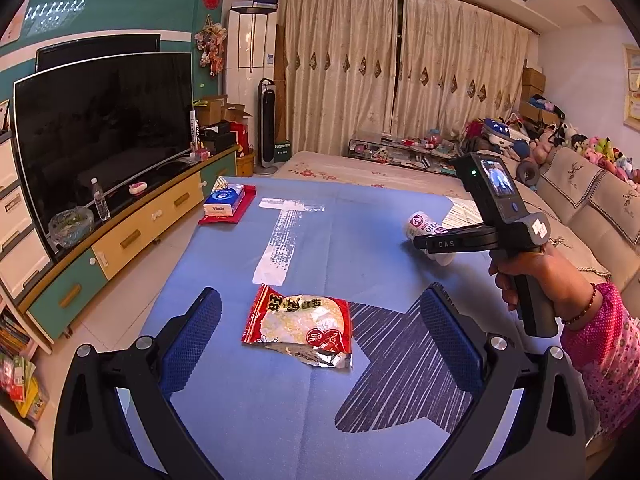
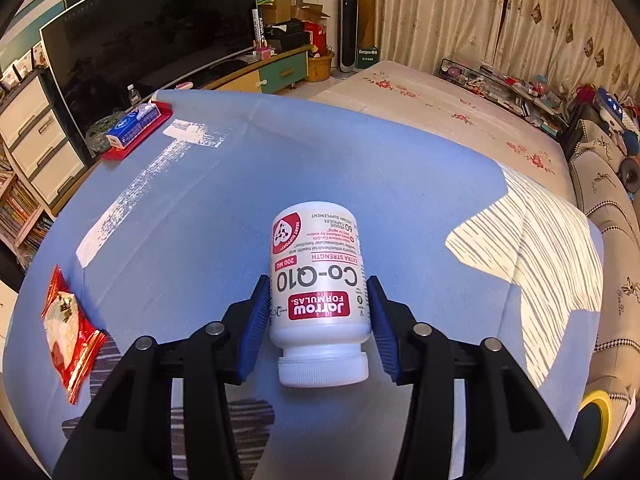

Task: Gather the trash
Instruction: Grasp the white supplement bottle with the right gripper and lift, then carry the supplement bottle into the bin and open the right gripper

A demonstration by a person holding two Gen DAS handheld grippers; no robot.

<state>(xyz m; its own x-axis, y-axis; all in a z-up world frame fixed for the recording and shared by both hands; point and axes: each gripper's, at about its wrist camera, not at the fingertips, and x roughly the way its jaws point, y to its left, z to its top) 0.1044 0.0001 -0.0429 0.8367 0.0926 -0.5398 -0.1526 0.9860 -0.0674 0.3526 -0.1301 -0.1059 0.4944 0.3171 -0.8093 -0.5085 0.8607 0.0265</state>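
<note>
Lying on its side on the blue table cover [image 2: 200, 208], right side: white supplement bottle [image 2: 318, 280], clamped between the right gripper [image 2: 318, 300] pads. Hovering with jaws spread wide over the nearer red snack wrapper [image 1: 298, 326]: left gripper [image 1: 320, 320].

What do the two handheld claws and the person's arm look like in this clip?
Both claws, left claw and right claw, have black plastic arms with silver bolts and blue textured pads. The right one has a black pistol handle, a small camera screen and white lettering. The person wears a pink floral sleeve and a beaded bracelet.
</note>
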